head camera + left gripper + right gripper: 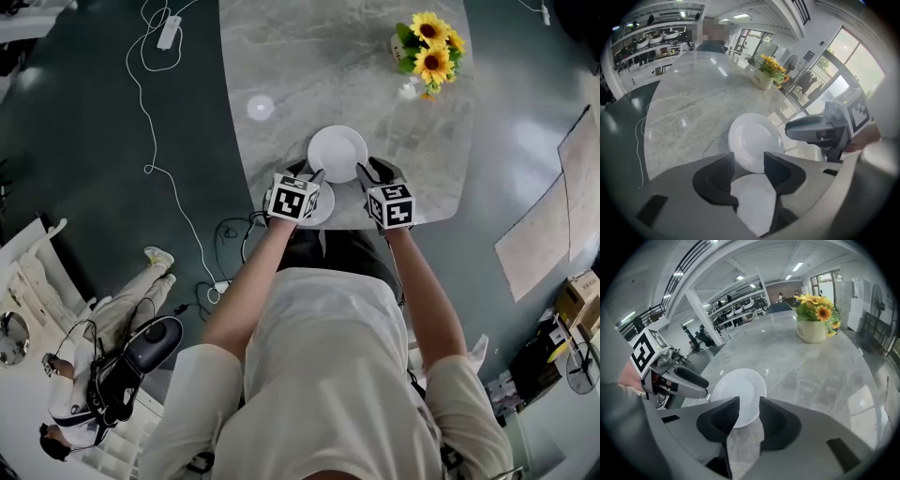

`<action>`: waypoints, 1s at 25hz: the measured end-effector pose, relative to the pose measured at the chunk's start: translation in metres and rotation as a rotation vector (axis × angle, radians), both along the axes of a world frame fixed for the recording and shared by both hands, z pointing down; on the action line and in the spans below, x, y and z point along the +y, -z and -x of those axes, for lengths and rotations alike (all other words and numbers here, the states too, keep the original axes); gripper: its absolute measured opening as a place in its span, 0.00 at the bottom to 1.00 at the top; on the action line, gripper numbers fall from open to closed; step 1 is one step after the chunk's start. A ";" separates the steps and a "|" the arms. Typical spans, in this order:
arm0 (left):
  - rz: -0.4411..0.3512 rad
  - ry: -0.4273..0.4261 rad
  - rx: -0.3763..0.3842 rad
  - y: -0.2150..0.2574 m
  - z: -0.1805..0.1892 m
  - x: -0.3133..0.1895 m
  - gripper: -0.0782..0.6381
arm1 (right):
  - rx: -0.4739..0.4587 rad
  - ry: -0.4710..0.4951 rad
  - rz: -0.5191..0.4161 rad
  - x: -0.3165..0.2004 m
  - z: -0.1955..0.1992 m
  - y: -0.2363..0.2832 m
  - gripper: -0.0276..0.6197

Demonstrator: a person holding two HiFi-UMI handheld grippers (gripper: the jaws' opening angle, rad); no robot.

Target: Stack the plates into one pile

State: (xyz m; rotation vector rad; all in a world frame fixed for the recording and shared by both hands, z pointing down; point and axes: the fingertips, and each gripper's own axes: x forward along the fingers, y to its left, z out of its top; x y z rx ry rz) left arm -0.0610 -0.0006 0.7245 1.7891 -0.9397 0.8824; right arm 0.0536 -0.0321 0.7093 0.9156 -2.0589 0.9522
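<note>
Two white plates lie on the grey marble table near its front edge. The farther plate lies flat, and its near rim shows between the tips of both grippers. The nearer plate is partly hidden under my left gripper and fills the gap below its jaws. In the left gripper view the far plate sits just past the left gripper, which is open. My right gripper stands at that plate's right rim. In the right gripper view the plate lies behind the open right gripper.
A pot of sunflowers stands at the table's far right. A small round white disc lies to the far left of the plates. Cables run over the dark floor on the left, where a person sits.
</note>
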 end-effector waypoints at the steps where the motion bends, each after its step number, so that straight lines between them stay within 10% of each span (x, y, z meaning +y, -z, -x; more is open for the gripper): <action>1: -0.011 0.002 0.009 0.003 0.002 0.002 0.39 | -0.001 0.007 -0.004 0.003 0.001 0.003 0.27; 25: -0.016 0.223 0.051 -0.007 0.071 0.108 0.36 | -0.069 0.114 0.098 0.094 0.042 -0.003 0.27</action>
